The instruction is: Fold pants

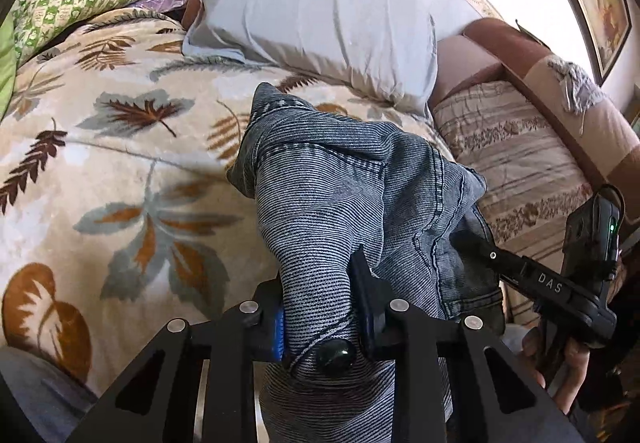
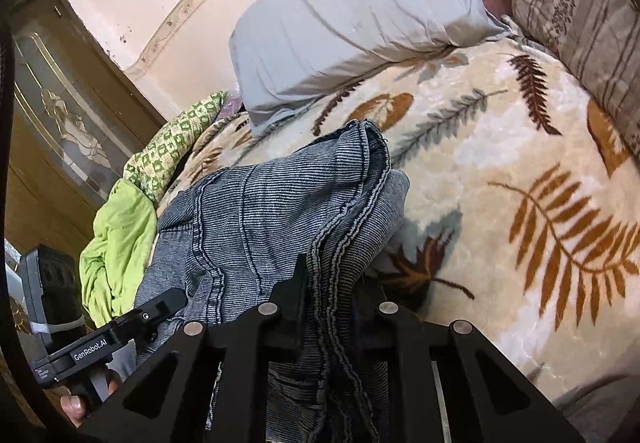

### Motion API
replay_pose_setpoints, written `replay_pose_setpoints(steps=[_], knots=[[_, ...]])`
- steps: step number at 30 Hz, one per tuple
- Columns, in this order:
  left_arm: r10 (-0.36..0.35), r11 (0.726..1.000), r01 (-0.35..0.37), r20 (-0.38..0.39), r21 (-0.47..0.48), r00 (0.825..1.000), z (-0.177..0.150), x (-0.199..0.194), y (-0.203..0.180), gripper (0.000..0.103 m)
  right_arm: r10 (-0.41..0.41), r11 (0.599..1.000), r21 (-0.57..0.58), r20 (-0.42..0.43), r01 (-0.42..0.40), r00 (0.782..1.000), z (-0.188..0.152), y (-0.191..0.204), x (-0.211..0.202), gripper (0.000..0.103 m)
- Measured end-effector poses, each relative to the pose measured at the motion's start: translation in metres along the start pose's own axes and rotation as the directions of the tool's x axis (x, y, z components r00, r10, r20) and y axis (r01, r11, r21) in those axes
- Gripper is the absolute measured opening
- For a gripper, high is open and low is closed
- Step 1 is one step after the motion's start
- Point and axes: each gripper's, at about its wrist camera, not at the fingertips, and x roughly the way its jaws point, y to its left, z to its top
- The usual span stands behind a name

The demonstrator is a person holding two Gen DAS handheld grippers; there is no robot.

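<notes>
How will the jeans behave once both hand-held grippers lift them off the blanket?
Probably floppy: the jeans bunch and drape over the left hand-held gripper rather than holding shape. Likely fairly heavy for cloth, given the thick seams stacked in the right hand-held gripper. Slipping seems unlikely; the ribbed denim looks grippy, though loose parts should sag toward the blanket.

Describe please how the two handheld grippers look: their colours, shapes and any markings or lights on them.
Both are matte black. The left gripper has angular linkage arms with triangular cut-outs, round silver pivot pins and blue finger pads. Its side reads "GenRobot.AI" in white. The right gripper has the same black linkage and silver pins; seen from the left camera, it bears white letters "DAS" and a black box with a small green light.
</notes>
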Motion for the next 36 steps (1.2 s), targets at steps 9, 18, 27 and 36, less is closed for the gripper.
replay_pose_setpoints(steps=[9,18,27,36], knots=[[0.003,1.0,-0.003,0.035,-0.005,0.999,0.053,-0.02,0.001,0.026,0.025,0.999,-0.033,0.024,-0.024,0.999,0.043,0.028,0.003,0.016],[0.038,0.999,-0.037,0.011,-0.018,0.999,0.11,0.007,0.018,0.026,0.067,0.996,-0.057,0.005,-0.067,0.998,0.091,0.037,0.042,0.016],[0.031,0.995,-0.035,-0.048,-0.089,0.998,0.142,0.105,0.055,0.026,0.076,0.997,-0.009,-0.049,-0.077,0.996,0.109,0.001,0.119,0.016],[0.074,0.977,-0.102,-0.154,-0.187,0.985,0.132,0.187,0.09,0.043,0.05,0.994,0.106,-0.195,-0.029,0.98,0.088,-0.051,0.188,0.023]])
